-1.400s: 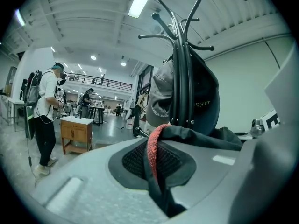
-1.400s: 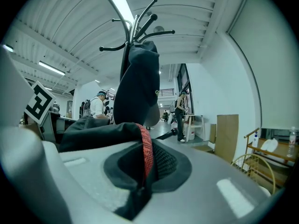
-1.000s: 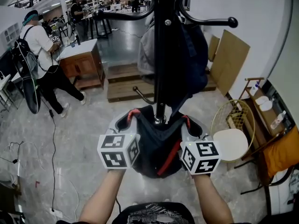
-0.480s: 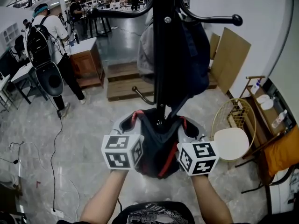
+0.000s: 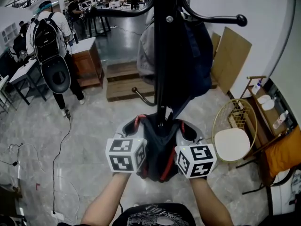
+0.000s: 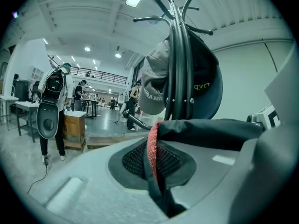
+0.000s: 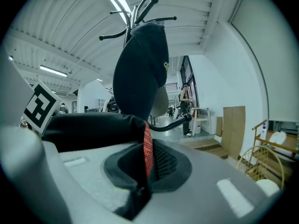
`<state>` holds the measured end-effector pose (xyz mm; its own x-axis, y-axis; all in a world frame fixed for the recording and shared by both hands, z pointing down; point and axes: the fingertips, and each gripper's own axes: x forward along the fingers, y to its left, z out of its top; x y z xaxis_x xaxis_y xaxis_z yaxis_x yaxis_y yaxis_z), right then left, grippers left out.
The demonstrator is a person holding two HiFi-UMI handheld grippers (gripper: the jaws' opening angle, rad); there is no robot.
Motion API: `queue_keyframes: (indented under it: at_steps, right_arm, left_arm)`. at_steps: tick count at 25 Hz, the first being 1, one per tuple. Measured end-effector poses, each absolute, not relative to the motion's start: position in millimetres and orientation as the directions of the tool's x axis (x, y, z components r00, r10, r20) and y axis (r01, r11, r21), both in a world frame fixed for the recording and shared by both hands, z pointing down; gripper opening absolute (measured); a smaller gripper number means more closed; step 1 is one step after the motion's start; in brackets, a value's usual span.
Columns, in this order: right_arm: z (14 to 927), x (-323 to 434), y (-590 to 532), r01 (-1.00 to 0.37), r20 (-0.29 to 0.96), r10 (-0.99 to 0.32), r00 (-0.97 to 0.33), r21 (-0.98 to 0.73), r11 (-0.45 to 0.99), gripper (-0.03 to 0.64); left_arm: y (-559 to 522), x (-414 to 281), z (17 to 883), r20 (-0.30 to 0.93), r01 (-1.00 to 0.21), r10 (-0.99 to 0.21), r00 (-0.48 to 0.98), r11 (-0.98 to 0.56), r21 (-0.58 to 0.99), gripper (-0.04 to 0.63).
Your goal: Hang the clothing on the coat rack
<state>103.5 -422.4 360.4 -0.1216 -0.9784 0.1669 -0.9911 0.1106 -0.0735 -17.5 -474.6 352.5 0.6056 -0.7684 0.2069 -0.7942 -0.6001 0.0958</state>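
Item one: my left claw (image 6: 154, 158). It is pressed together on a red-piped edge of the garment (image 5: 160, 147), and the cloth passes between the jaws and runs off to the right.

Item two: my right claw (image 7: 145, 164). It is clamped the same way on another red-piped edge, with the cloth leading away to the left.

Item three: the garment. It is dark with red trim, stretched between my two claws and sagging in a pouch beneath them. I hold it low at the rack (image 5: 161, 55), under the upper arms. I cannot tell whether it touches the pole.

Item four: the rack. It is a black upright pole, and its curved arms at the top end in knobs. A lower hook (image 5: 140, 96) juts out to the left with nothing on it.

Item five: a grey cap (image 5: 146, 51) hangs on the pole's left side.

Item six: a navy cap (image 5: 196, 55) hangs on the pole's right side, close against it.

Item seven: surroundings.
- A person (image 5: 49, 36) with a backpack stands far left beside a wooden cabinet (image 5: 87, 62).
- A cable (image 5: 59, 147) trails across the floor near them.
- A wire chair (image 5: 233, 142) with a white seat stands just right of my right claw.
- A board (image 5: 229, 60) leans on the wall behind the chair.
- An orange cushion (image 5: 282, 157) lies at the right edge.
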Motion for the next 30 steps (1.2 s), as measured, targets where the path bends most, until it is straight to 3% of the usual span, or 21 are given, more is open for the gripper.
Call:
queue_keyframes:
  at_steps: [30]
  right_arm:
    - [402.2,92.1,-415.3,-0.986,0.233,-0.961,-0.15,-0.112,0.126,0.018]
  left_arm:
    - [-456.6,-17.7,403.7,0.304,-0.797,-0.742,0.598,-0.59,0.128,0.023]
